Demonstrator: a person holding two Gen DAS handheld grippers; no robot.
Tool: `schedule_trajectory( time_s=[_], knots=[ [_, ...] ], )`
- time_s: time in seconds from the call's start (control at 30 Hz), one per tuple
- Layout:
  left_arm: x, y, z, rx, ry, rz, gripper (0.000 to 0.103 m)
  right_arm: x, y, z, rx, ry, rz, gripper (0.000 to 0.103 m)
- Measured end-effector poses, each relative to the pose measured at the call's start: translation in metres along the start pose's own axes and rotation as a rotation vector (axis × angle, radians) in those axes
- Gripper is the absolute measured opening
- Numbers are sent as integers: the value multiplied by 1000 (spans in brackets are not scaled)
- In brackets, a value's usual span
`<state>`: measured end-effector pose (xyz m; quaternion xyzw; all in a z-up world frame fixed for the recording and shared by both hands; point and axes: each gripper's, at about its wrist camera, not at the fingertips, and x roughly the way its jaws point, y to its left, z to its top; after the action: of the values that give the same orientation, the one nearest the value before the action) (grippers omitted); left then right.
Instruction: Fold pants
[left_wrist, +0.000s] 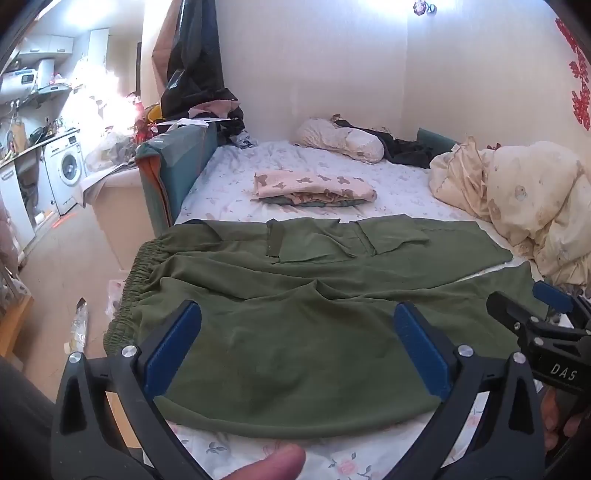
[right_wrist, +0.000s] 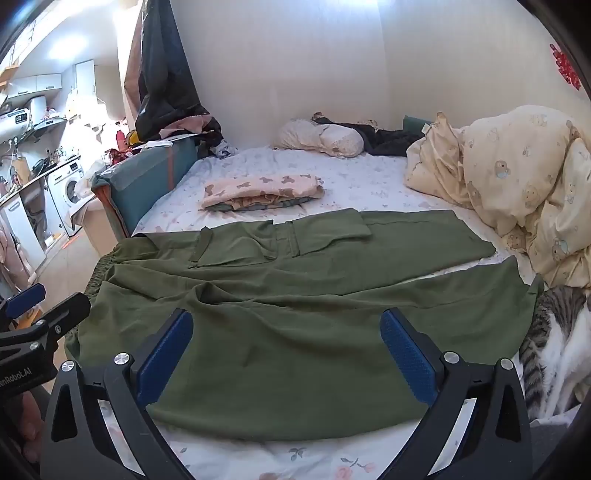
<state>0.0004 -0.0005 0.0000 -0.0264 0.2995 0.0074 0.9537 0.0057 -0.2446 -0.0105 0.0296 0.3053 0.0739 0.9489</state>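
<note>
Green pants (left_wrist: 295, 295) lie spread flat across the lower middle of both views, on a bed (left_wrist: 369, 184) with a floral sheet. The elastic waistband sits at the left, overhanging the bed's left edge; the two legs run to the right and part in a narrow V near a cream duvet (left_wrist: 524, 206). The pants' near hem runs just inside the bed's front edge, leaving a thin strip of sheet. The left gripper (left_wrist: 295, 354) and right gripper (right_wrist: 286, 354) hover low in frame over the near leg, each with jaws spread wide and nothing between them. Behind the pants, open sheet reaches a folded beige cloth (left_wrist: 314, 186). A striped cat (right_wrist: 554, 350) lies at the lower right, touching the leg ends. Bare floor (left_wrist: 74, 258) opens at left.
</note>
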Motion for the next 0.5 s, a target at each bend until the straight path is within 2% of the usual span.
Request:
schedule_trajectory(
  time_s=[0.03, 0.5],
  knots=[
    [0, -1, 0, 8, -2, 4, 103, -1, 0, 0, -4, -20, -1, 103],
    [-5, 3, -1, 2, -22, 9, 103, -1, 0, -2, -6, -15, -4, 103]
  ],
)
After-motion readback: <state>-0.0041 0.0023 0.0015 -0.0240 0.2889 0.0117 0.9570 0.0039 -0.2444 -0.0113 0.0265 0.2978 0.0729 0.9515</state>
